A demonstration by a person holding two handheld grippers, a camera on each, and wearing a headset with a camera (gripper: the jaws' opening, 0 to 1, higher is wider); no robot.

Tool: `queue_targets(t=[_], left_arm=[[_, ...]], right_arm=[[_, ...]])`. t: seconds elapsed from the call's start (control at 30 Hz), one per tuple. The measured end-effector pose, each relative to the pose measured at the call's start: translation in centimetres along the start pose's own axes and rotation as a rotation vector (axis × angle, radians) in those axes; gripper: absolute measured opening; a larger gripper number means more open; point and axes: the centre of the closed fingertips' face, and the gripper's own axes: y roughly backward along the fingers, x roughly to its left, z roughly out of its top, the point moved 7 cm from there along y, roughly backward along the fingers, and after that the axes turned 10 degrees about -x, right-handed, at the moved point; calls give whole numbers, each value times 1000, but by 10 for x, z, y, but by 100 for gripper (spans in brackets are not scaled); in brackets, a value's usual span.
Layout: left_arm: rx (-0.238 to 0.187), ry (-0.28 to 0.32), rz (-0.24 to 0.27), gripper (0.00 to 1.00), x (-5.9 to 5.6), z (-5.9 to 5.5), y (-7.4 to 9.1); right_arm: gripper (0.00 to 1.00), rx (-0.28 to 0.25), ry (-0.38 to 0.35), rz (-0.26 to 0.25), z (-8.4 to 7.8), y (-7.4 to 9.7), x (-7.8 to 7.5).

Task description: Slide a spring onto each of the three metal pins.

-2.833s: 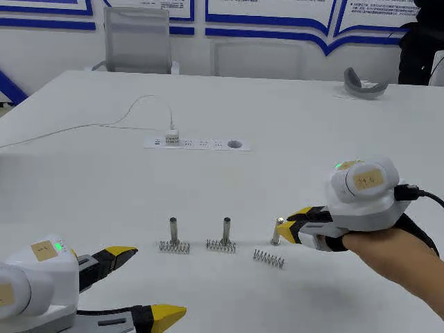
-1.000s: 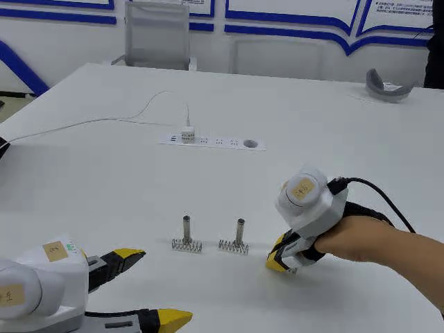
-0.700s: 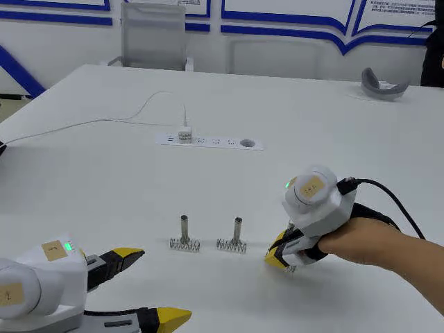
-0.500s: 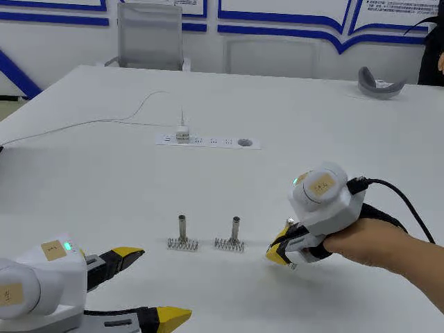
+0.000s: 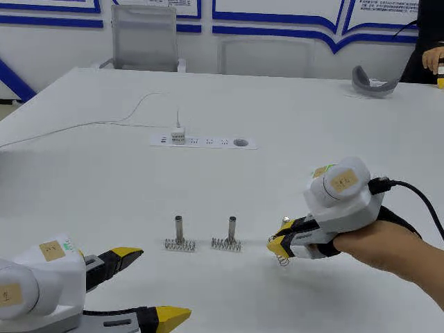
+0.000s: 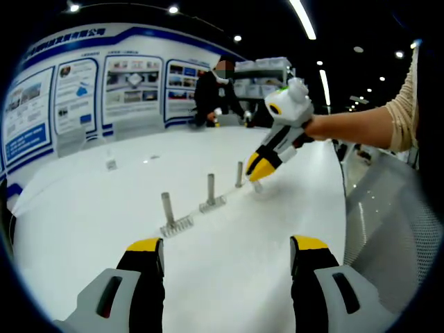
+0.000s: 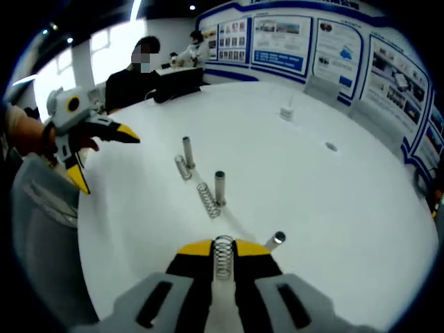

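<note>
Pinching one spring [image 7: 223, 257] between its yellow-tipped jaws, the right gripper [image 7: 222, 247] is hovering with the third pin [image 7: 275, 240] at its one o'clock. Two other springs [image 5: 180, 245] are lying against the remaining pins [image 5: 179, 227]. The left gripper [image 6: 229, 246] is hanging with its jaws spread wide at seven o'clock in the head view.

The white tabletop [image 5: 104, 187] carries a flat white socket strip [image 5: 202, 141] near its centre. A white plug adapter [image 5: 177, 133] stands upright at the strip's left end. Its thin cable [image 5: 90, 125] runs off toward the left edge. A grey curved object [image 5: 374, 80] lies at the far right. Beyond the far edge stands a grey chair [image 5: 144, 38], in front of blue-framed wall panels [image 5: 277, 14]. In the left gripper view, a person in dark clothing [image 6: 215, 97] is at the far side.
</note>
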Motion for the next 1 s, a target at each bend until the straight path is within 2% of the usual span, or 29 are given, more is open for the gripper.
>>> queue_targets(t=[0.13,0.33,1.0], left_arm=[[-2,-3,-1,75,-1,1,0],[-3,-4,1,75,0,1,0],[-4,-3,2,76,-1,2,0]], right_arm=[[12,-35,-22,-8,4,5,0],[12,-130,-59,-39,15,14,-2],[12,-321,-71,-143,40,34,-19]])
